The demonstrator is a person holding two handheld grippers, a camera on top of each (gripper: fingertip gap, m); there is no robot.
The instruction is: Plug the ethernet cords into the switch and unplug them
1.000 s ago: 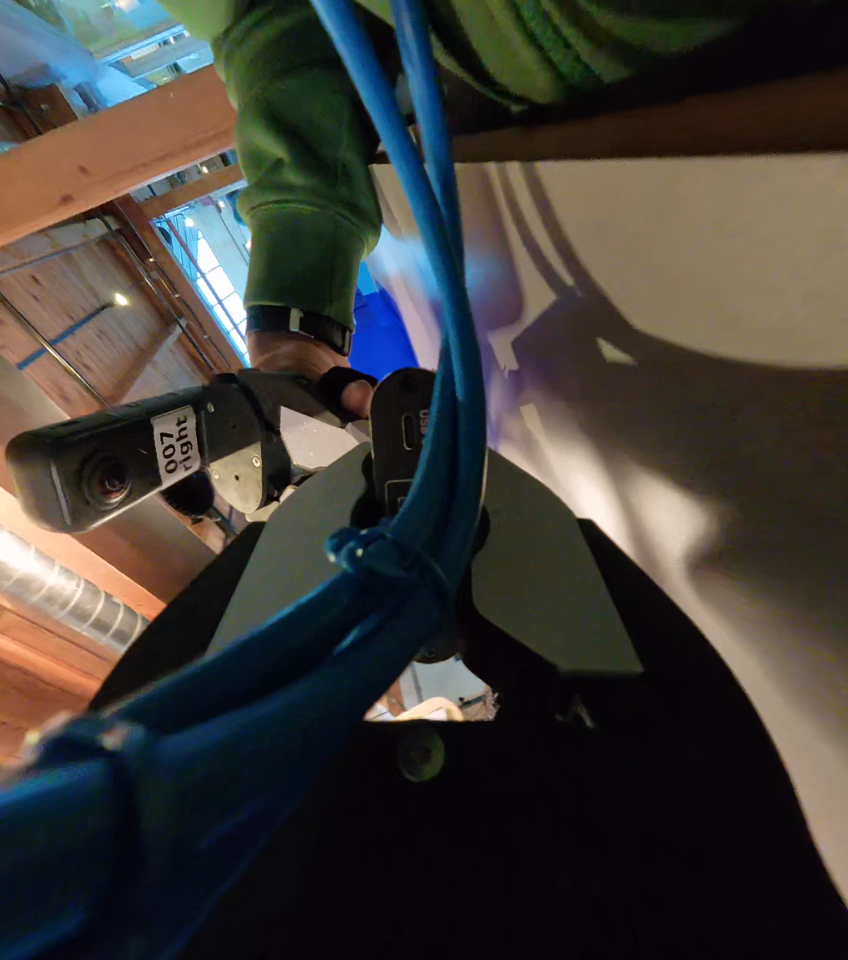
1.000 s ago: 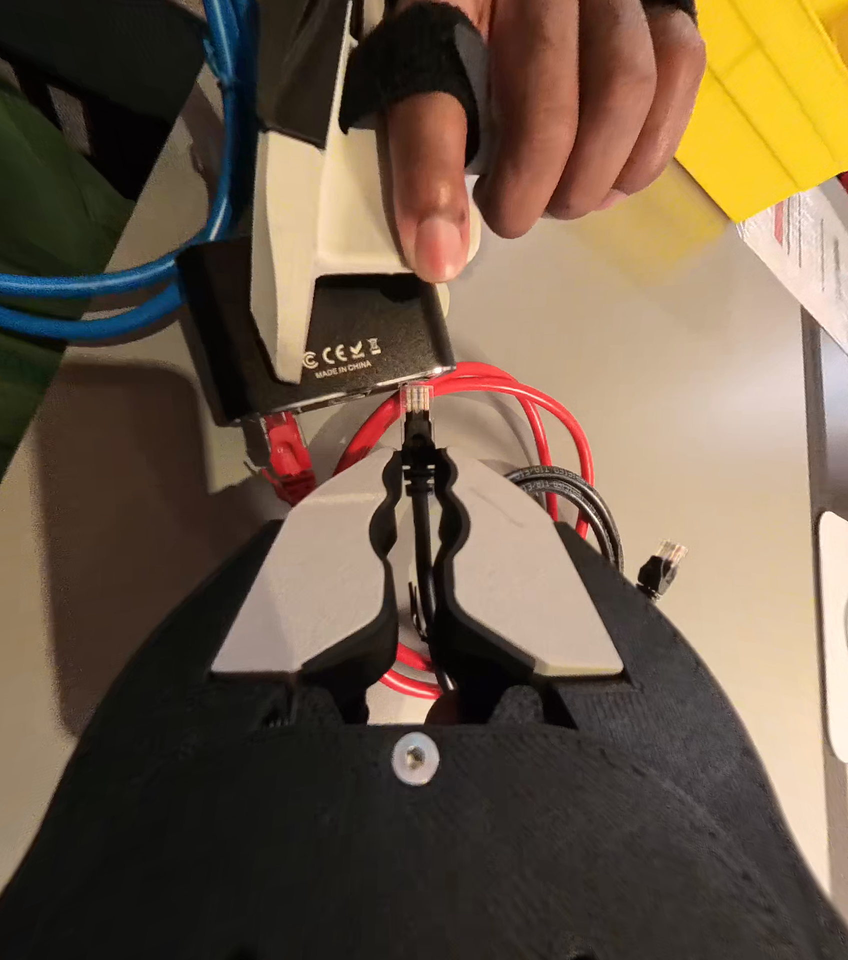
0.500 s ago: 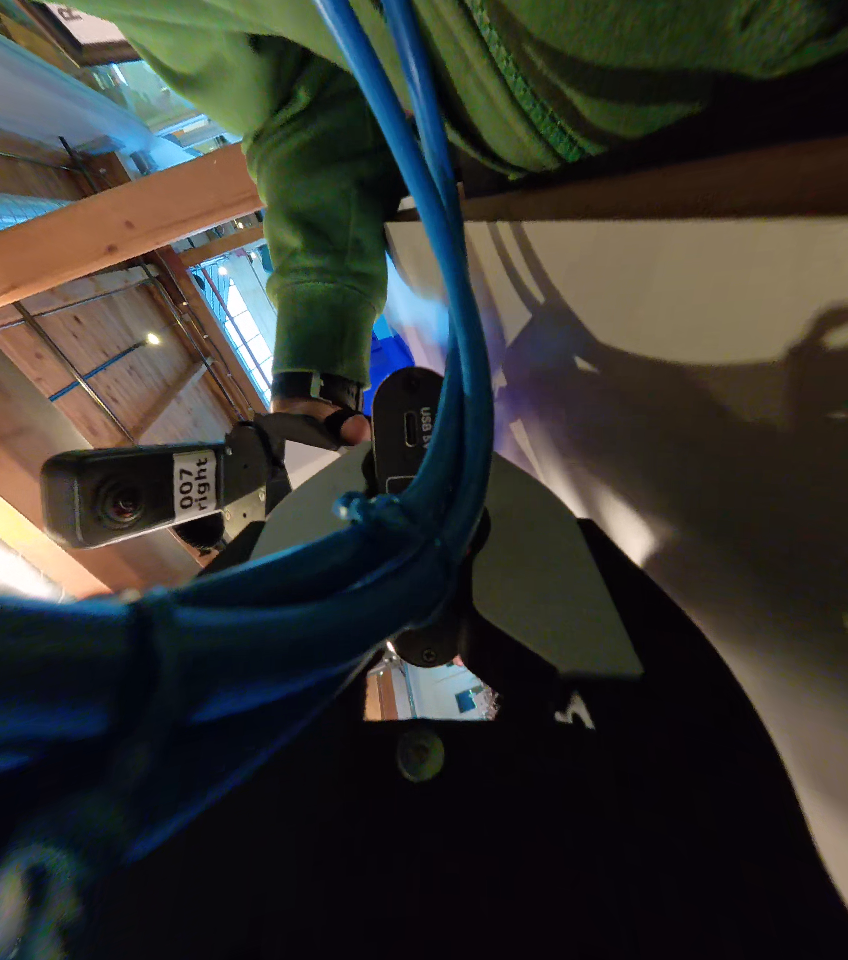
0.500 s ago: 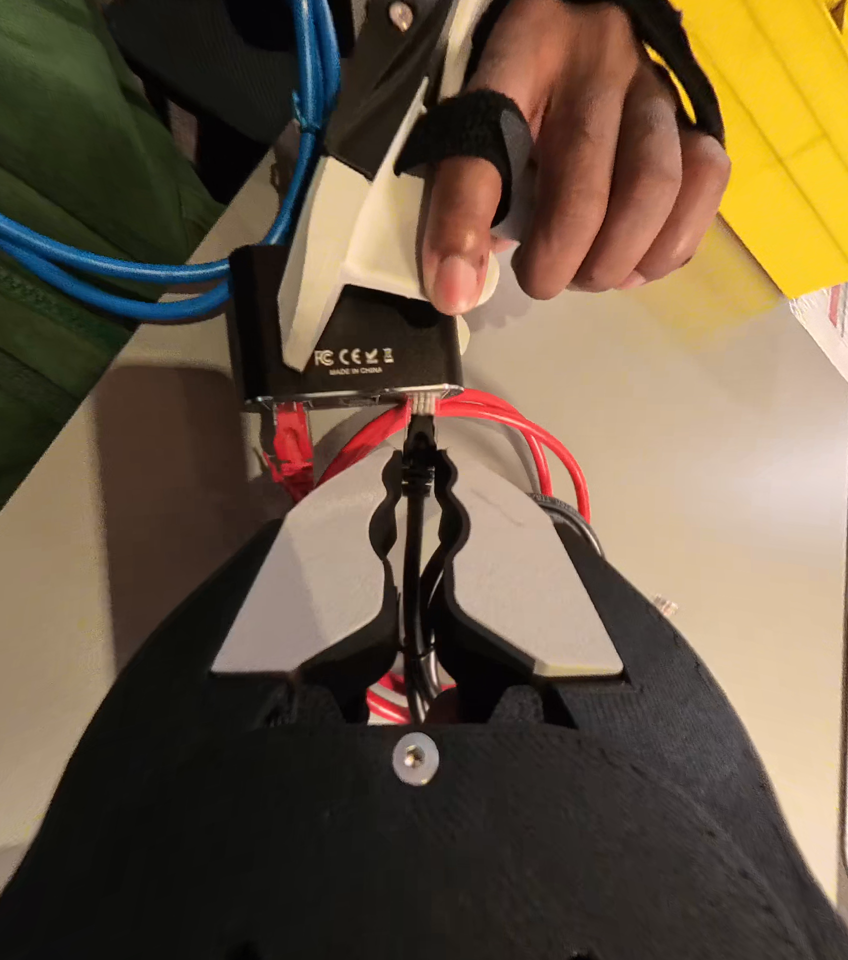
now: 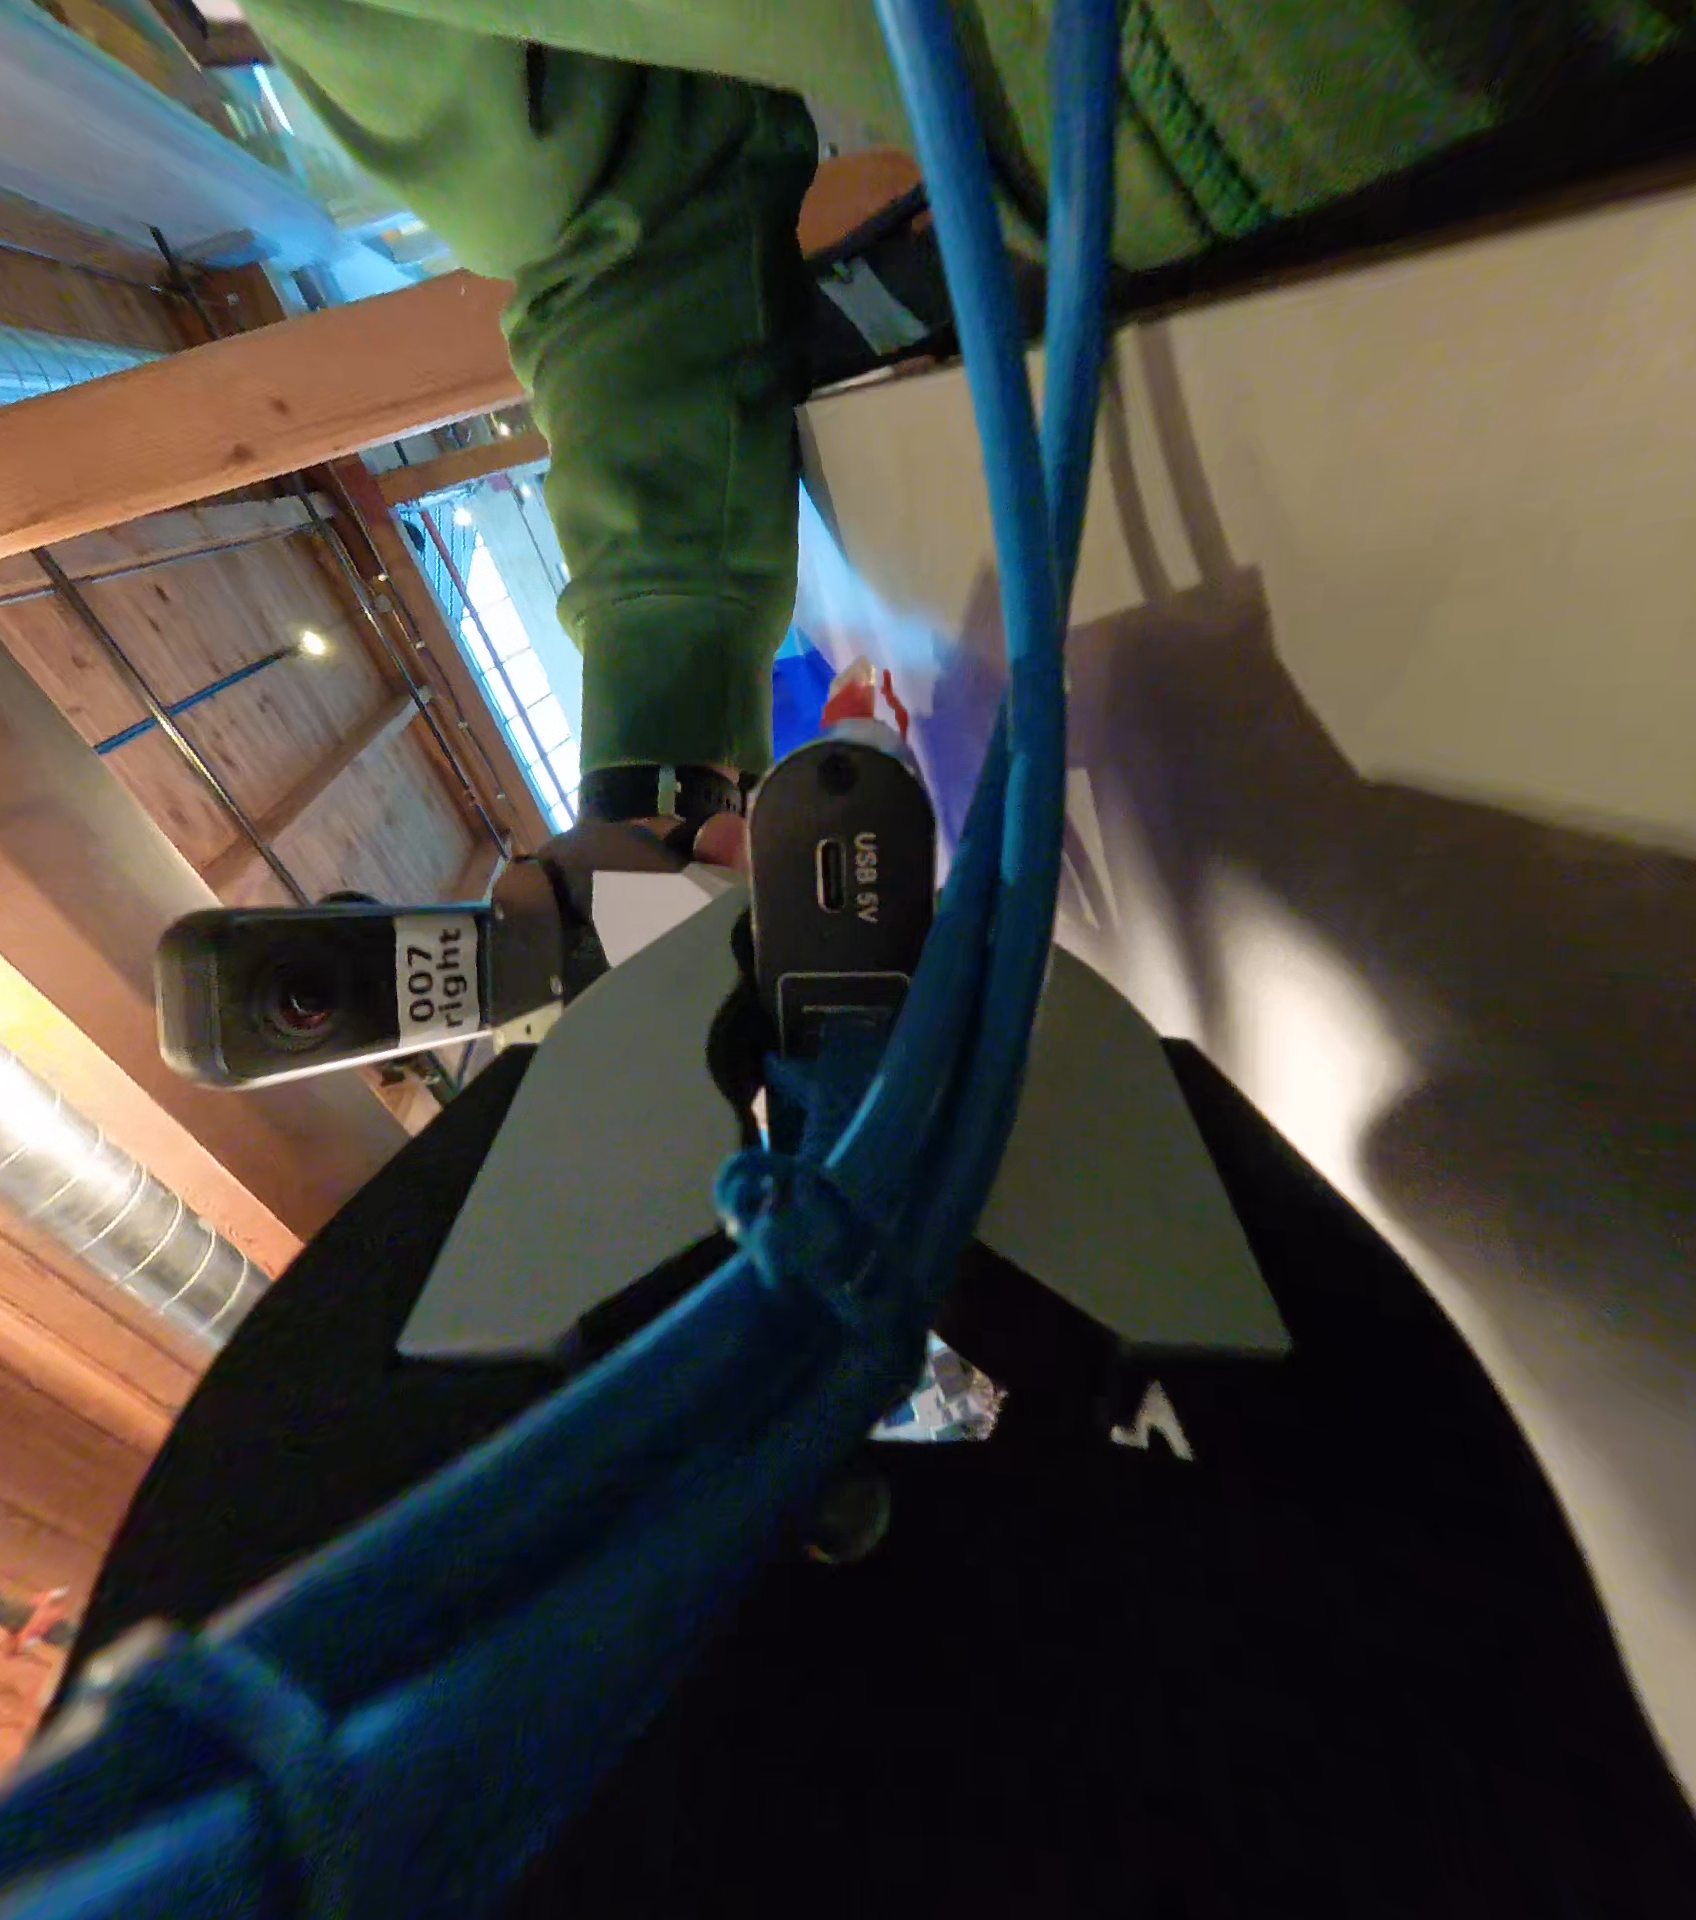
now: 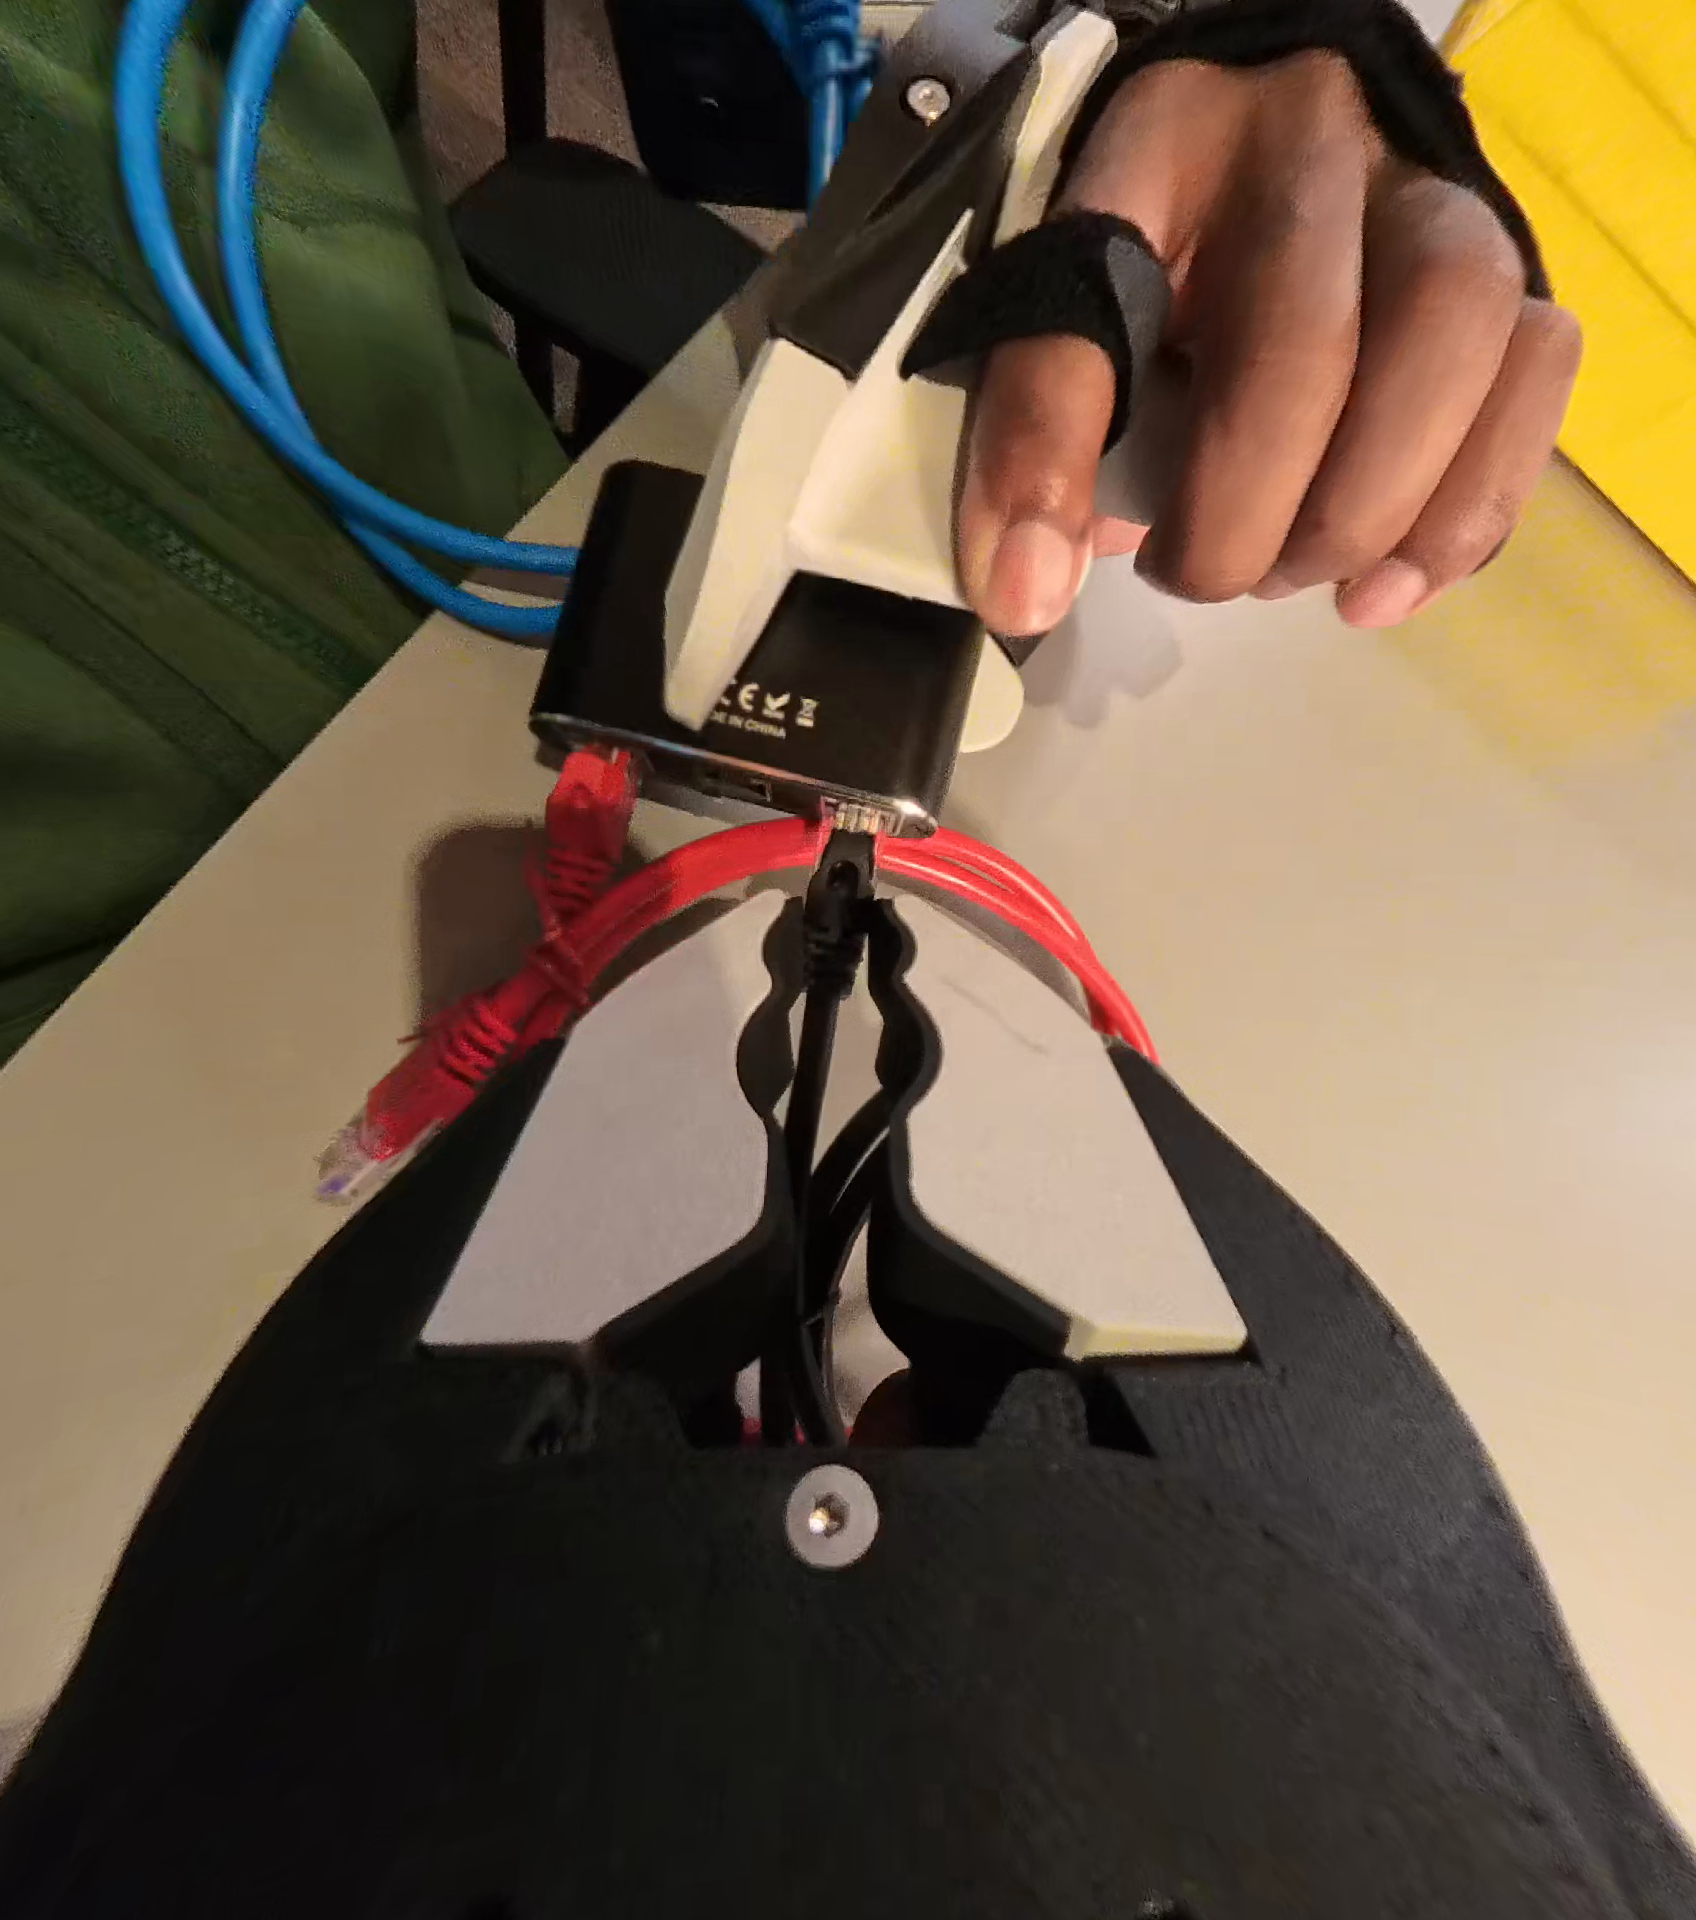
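Left hand-held gripper point(image 6: 823, 582): clamped across the black switch point(image 6: 854, 696), one pale finger point(image 6: 750, 582) over its top face; in the left wrist view its own fingers point(image 5: 615, 1164) close on the switch's end face point(image 5: 839, 904).
Right hand-held gripper point(image 6: 839, 935): fingers drawn together on the black ethernet cord point(image 6: 828, 997), pinching just behind its plug.
Black plug point(image 6: 842, 868): tip sits in the port at the right end of the switch's front edge; how deep it is seated cannot be told.
Red ethernet cord point(image 6: 969, 873): one plug point(image 6: 592, 795) at the switch's left port, its loop arcing under the black plug, its free plug point(image 6: 387, 1122) lying on the bench point(image 6: 1343, 935).
Blue cords point(image 6: 200, 343): run from the back of the switch over the bench edge, past the person's green sleeve point(image 5: 667, 499); in the left wrist view they cross in front of the switch.
Hand point(image 6: 1270, 405): wrapped round the left gripper's handle, thumb under a black strap.
Yellow bin point(image 6: 1654, 260): at the far right, beyond the hand.
Change from a second ago: the switch has been raised and tilted off the bench; the black plug, then just short of the port, now meets it; the red cord's free plug has come into view at the left.
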